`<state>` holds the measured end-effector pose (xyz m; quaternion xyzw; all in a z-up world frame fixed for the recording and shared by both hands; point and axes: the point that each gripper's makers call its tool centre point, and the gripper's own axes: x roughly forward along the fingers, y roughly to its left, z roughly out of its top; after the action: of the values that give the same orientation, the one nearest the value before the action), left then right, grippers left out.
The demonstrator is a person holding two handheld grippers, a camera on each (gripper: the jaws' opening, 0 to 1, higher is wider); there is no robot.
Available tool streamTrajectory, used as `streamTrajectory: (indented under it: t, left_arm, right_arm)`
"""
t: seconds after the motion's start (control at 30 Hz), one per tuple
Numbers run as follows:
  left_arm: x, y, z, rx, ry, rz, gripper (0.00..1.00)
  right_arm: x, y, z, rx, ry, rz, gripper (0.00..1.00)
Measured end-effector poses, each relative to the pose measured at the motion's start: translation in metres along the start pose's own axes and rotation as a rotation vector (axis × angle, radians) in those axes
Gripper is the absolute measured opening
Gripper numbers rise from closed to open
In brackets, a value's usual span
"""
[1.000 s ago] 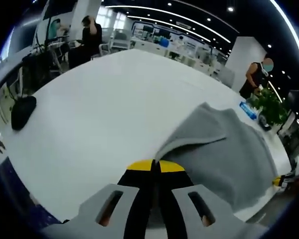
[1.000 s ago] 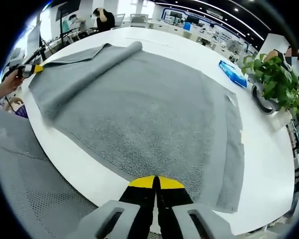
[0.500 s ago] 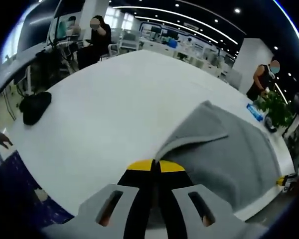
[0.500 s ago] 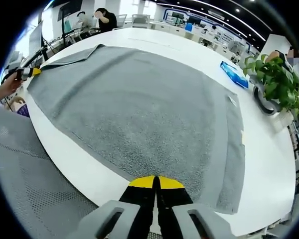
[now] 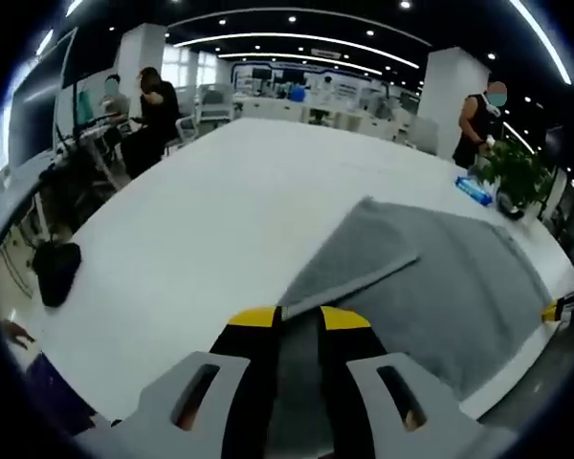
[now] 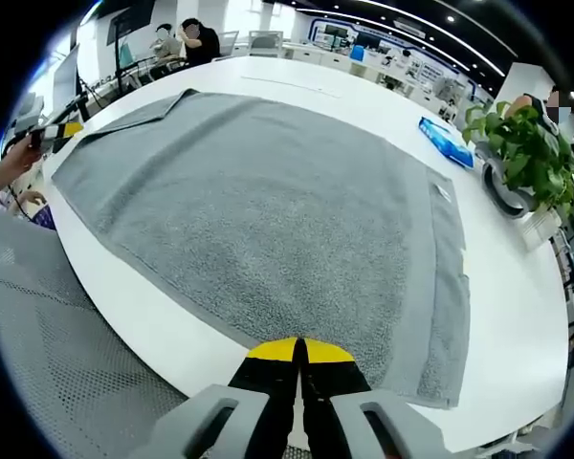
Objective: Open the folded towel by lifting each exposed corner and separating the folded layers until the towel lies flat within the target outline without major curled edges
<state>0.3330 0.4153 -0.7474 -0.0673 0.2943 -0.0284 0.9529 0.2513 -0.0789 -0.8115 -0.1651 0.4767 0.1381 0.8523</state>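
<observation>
A grey towel [image 6: 287,201] lies spread over the white table [image 6: 297,81], nearly flat, with a narrow folded strip along its far left edge [image 6: 163,103]. In the left gripper view that towel [image 5: 459,287] shows the folded strip [image 5: 359,253] running up from my jaws. My left gripper [image 5: 299,317] is open, its jaws a little apart with the towel's corner lying between them. It also appears as the left gripper [image 6: 55,132] held by a hand at the towel's left corner. My right gripper [image 6: 299,350] is shut on the towel's near edge; the right gripper [image 5: 558,310] shows at the far right.
A potted plant [image 6: 521,143] and a blue packet [image 6: 447,129] stand on the table past the towel's right side. A black bag [image 5: 57,273] lies on the floor at the left. A mesh chair [image 6: 67,373] is close below the table edge. People stand and sit in the background.
The left jaws have parted from shut on the towel's corner. The rolled fold along the towel's far left side has flattened out. The right gripper has kept its hold.
</observation>
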Motion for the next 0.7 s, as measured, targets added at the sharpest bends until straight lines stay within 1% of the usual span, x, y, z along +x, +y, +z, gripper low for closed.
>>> streamTrajectory:
  t: [0.03,0.13,0.17,0.2,0.27,0.5,0.57,0.7]
  left_arm:
    - [0.004,-0.006,0.002,0.004,-0.003,-0.015,0.14]
    - [0.021,-0.034,0.004,0.031,0.016,-0.083,0.14]
    - [0.024,-0.039,0.004,0.037,0.023,-0.093,0.14]
    - [0.029,-0.05,0.004,0.049,0.036,-0.117,0.14]
    - [0.038,-0.064,0.006,0.059,0.043,-0.147,0.14]
    - [0.062,-0.103,0.011,0.092,0.061,-0.232,0.14]
    - [0.068,-0.112,0.011,0.108,0.069,-0.254,0.14]
    - [0.079,-0.126,0.011,0.14,0.084,-0.279,0.14]
  right_arm:
    - [0.0,0.0,0.0,0.0,0.0,0.0,0.0]
    - [0.0,0.0,0.0,0.0,-0.003,-0.001,0.0]
    - [0.0,0.0,0.0,0.0,-0.003,-0.001,0.0]
    - [0.0,0.0,0.0,0.0,-0.003,-0.002,0.0]
    - [0.0,0.0,0.0,0.003,-0.004,-0.001,0.0]
    - [0.0,0.0,0.0,0.012,-0.007,-0.002,0.0]
    - [0.0,0.0,0.0,0.012,-0.008,-0.001,0.0]
    - [0.0,0.0,0.0,0.016,-0.01,0.001,0.0]
